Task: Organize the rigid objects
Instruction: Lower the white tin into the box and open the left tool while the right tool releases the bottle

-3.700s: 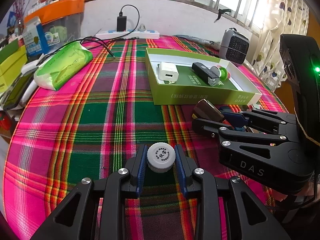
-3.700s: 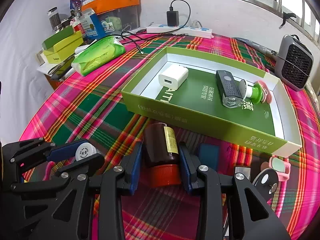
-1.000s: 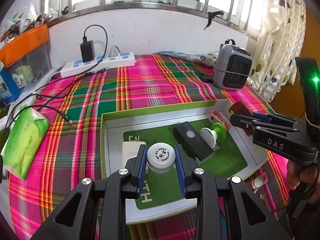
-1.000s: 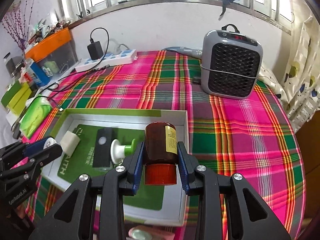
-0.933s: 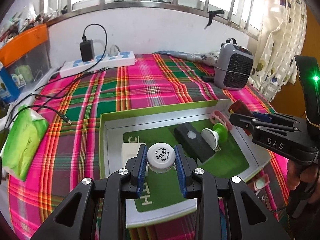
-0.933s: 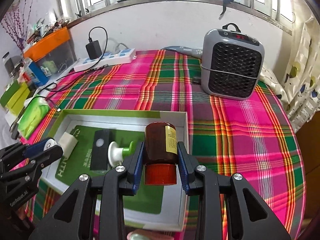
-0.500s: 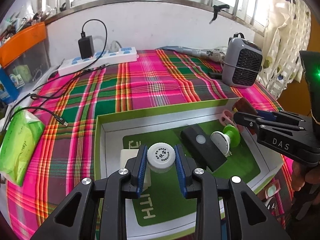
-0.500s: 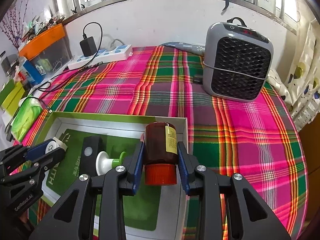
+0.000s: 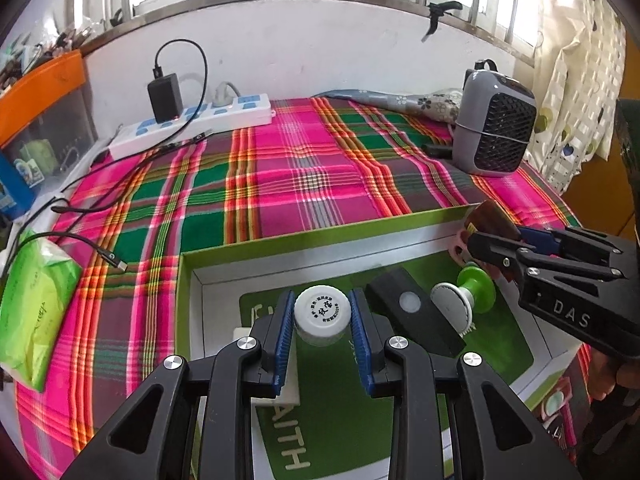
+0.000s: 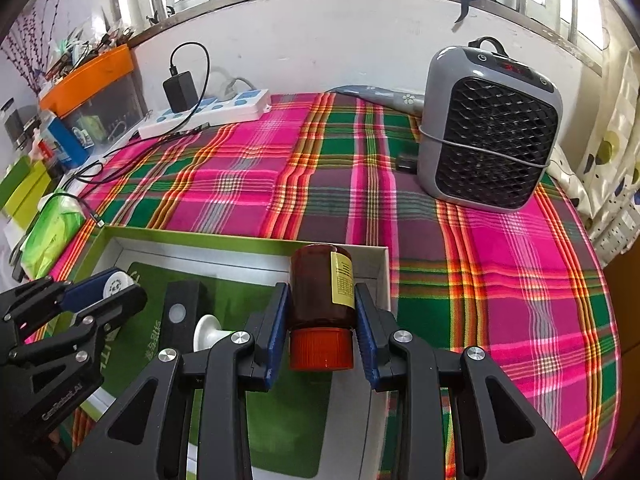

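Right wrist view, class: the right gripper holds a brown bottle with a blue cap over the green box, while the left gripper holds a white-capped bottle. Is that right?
Not quite. The brown bottle in the right gripper has an orange cap, not a blue one, as the right wrist view shows. The rest stands: it is over the green box, and the left gripper holds the white-capped bottle.

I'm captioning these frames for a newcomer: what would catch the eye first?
Probably the loud pink-and-green plaid tablecloth across the whole table. Next, the two held bottles: a brown bottle with an orange cap in the right gripper, and a white-capped bottle in the left gripper, both above the green box. A grey heater stands at the far right.
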Tool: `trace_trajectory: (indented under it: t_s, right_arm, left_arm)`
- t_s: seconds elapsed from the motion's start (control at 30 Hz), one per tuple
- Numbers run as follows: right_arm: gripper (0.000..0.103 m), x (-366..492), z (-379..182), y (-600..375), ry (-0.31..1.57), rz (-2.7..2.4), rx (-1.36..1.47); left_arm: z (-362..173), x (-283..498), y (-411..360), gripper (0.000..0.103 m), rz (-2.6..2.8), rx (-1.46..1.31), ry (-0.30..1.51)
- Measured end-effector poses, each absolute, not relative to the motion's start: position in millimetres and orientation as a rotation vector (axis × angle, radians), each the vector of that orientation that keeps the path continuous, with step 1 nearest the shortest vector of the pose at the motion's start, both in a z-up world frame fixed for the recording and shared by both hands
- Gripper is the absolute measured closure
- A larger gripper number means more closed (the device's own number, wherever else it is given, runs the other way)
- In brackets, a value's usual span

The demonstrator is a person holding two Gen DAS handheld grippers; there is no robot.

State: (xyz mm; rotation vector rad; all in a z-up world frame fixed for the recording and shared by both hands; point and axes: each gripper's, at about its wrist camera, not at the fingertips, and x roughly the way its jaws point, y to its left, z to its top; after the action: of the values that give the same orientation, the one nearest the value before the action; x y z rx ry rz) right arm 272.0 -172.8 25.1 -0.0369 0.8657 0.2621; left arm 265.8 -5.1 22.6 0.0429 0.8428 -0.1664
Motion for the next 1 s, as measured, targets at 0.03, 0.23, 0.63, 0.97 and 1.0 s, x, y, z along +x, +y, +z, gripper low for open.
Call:
trace_trajectory:
  t_s: [0.03,0.23,0.63,0.97,1.0]
  right_arm:
    - [0.070,272.4,24.8,-172.6,0.866,0.263,-0.035]
    - [0.070,273.8,23.9,-172.1,0.867,0.266,-0.030]
    - [0.070,274.6,23.8,-172.9,0.866,0.266,-0.019]
    - [0.070,275.0,23.0,-172.9,0.872,0.265,-0.006]
    - [0.070,274.9,23.2,-173.1,0.871,0.266,-0.003]
  left_arm:
    - [22.3,267.0,-5.9,0.076,-0.168,0.047,0.843]
    - [18.7,272.5,-7.5,0.076,-0.172,0.044,0.862]
    - [15.5,275.5,-9.0,0.076,-0.173,0.049,0.866]
    - [15.4,274.8,-9.2,0.071,-0.171,0.051,0.867]
    - [15.4,275.2,-9.8,0.070,-0.173,0.052,0.868]
